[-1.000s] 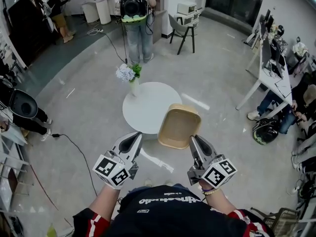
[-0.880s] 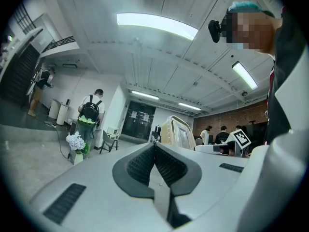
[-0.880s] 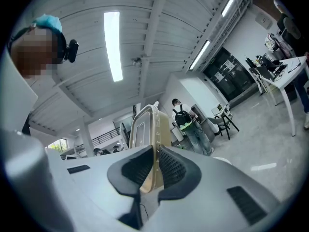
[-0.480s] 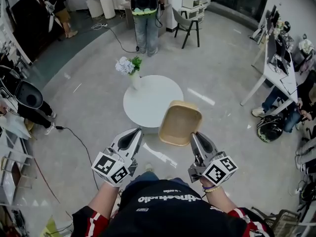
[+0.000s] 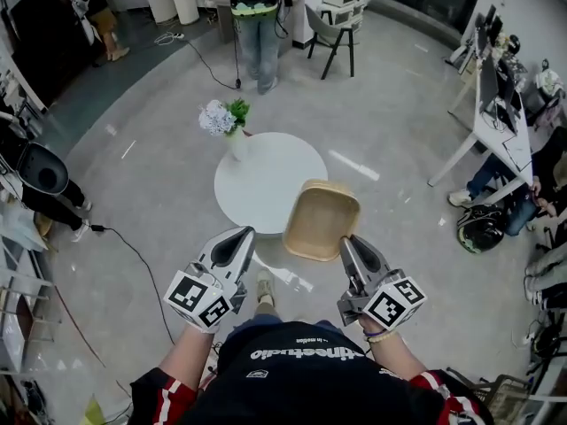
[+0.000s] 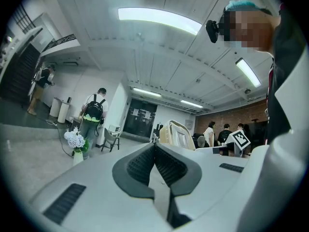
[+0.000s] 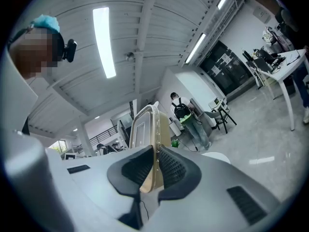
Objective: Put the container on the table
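Container: the tan container is up off the counter, open side facing up toward the head view. From up there it overlaps the round white counter's near right edge, with most of it hanging out past that edge. Can't tell if it touches the top anywhere.

Grip: the right hand-held gripper has it by the near rim. In the right gripper view the jaws are closed down narrow on that thin rim, pads pressing from both sides, and the rest of the container sticks out beyond the tips.

Other hand: the left hand-held gripper is empty, jaws pressed right together with nothing between them. It hangs off the counter's near edge, over the floor, well to the left of the container.

Counter: pretty bare, just a vase of flowers at the far left edge.

Around it: a black cable snakes over the floor on the left. A person with a backpack stands past the far side, with a chair just to their right. A white desk runs along the right side of the room.
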